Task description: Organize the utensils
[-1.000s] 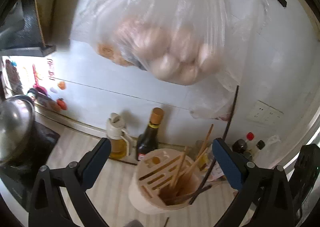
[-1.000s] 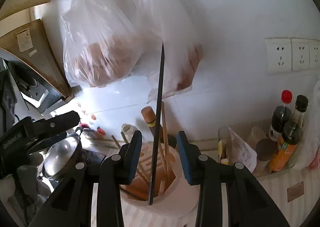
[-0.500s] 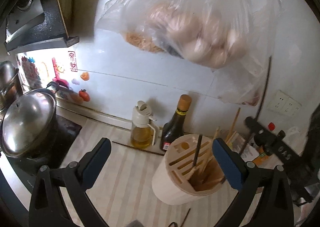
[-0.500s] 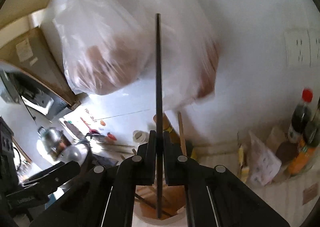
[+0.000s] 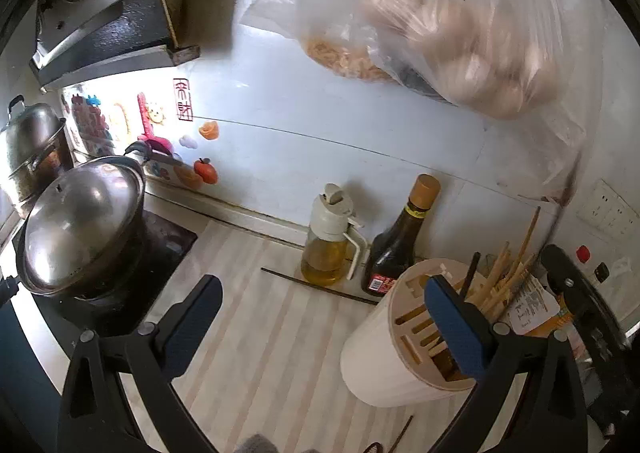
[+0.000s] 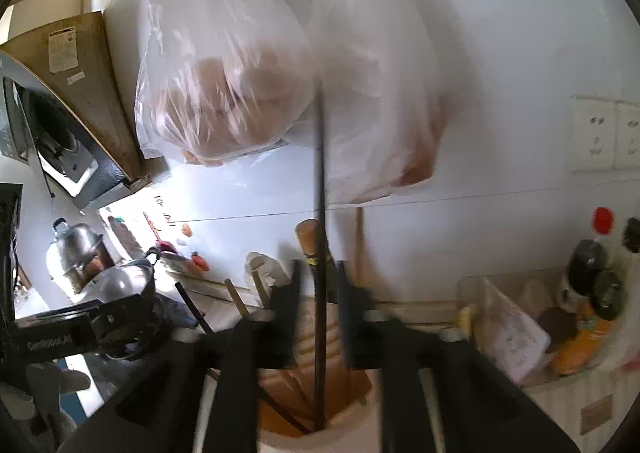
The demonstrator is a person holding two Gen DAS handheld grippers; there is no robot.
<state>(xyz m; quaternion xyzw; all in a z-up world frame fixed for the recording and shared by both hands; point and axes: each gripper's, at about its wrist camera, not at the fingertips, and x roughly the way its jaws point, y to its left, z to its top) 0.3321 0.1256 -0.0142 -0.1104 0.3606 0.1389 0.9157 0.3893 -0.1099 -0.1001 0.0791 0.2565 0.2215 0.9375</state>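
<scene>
A white utensil holder (image 5: 404,349) with a slotted beige top stands on the counter and holds several wooden chopsticks (image 5: 504,273). My left gripper (image 5: 320,329) is open and empty above the counter, left of the holder. One dark chopstick (image 5: 316,286) lies on the counter by the bottles. In the right wrist view a dark chopstick (image 6: 319,237) stands upright between my right gripper's (image 6: 318,317) fingers, its lower end inside the holder (image 6: 320,405). The fingers stand slightly apart from the stick; the view is blurred.
A lidded steel pot (image 5: 80,229) sits on the stove at left. An oil dispenser (image 5: 326,241) and a dark sauce bottle (image 5: 400,245) stand by the wall. Plastic bags of food (image 5: 440,33) hang overhead. More bottles (image 6: 592,293) stand at right.
My right gripper's fingers have parted from the dark chopstick they were shut on, and it now stands in the holder. My left gripper has drifted left, away from the holder.
</scene>
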